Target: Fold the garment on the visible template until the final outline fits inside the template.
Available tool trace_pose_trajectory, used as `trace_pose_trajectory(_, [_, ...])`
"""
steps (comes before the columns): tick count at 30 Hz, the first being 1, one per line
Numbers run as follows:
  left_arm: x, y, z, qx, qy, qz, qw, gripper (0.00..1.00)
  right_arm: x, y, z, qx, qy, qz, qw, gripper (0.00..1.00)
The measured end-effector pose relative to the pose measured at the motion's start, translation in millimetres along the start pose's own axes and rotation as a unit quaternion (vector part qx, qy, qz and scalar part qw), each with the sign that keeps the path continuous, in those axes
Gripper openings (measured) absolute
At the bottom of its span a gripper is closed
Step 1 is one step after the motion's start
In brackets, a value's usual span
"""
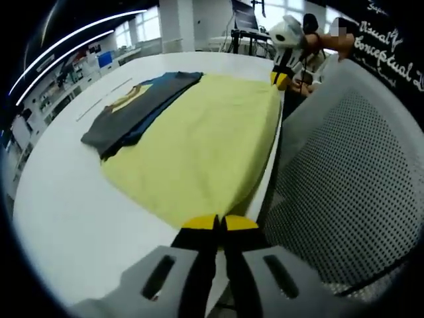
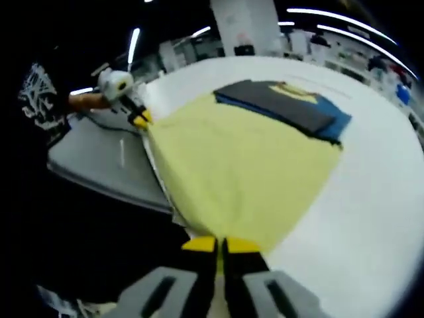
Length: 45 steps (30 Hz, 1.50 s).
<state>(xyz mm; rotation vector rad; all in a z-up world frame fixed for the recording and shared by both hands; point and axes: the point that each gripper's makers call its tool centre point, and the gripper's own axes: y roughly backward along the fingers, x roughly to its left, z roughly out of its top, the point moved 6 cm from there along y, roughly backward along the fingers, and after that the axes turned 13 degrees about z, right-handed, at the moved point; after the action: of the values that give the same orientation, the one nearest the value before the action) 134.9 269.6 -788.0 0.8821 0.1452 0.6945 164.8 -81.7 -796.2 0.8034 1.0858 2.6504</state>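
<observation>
A soft yellow garment (image 1: 199,149) lies flat on the white table (image 1: 66,218), its far edge beside folded grey and blue clothes (image 1: 136,109). Both grippers, left (image 1: 218,222) and right (image 2: 220,246), have fingers clamped on its near corners.

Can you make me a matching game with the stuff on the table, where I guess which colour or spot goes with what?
Things:
1. yellow garment
2. dark folded clothes
3. table
4. mesh chair

Clues:
A. white
B. grey with lots of little holes, beside the table
C. pale yellow, spread flat, both grippers shut on its near edge
D. dark grey and blue stack next to the yellow one

Pairs: 1-C, 2-D, 3-A, 4-B
</observation>
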Motion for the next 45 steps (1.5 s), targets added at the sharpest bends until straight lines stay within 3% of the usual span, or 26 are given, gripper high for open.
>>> trace_pose_trajectory(12, [-4.8, 16, -8.2, -0.005, 0.014, -0.029, 0.9995, 0.0, 22, 5, -1.0, -0.002, -0.024, 0.031, 0.9992, 0.0])
trace_pose_trajectory(18, [-7.2, 29, -4.6, -0.013, 0.024, -0.051, 0.9983, 0.0, 29, 11, 0.2, -0.008, -0.031, 0.044, 0.9985, 0.0])
trace_pose_trajectory(23, [-3.1, 32, 2.5, -0.017, 0.02, -0.057, 0.998, 0.0, 22, 16, 4.8, -0.013, -0.024, 0.032, 0.9991, 0.0])
trace_pose_trajectory(29, [12.5, 36, 19.5, -0.033, 0.011, -0.043, 0.9985, 0.0, 14, 27, 25.5, -0.033, -0.002, 0.011, 0.9994, 0.0])
trace_pose_trajectory(33, [24.9, 39, 31.8, -0.051, 0.026, -0.031, 0.9979, 0.0, 6, 36, 41.5, -0.052, 0.011, -0.009, 0.9985, 0.0])
trace_pose_trajectory(45, [59.5, 40, 53.1, -0.078, 0.029, 0.007, 0.9965, 0.0, -14, 54, 79.3, -0.086, 0.044, -0.048, 0.9941, 0.0])
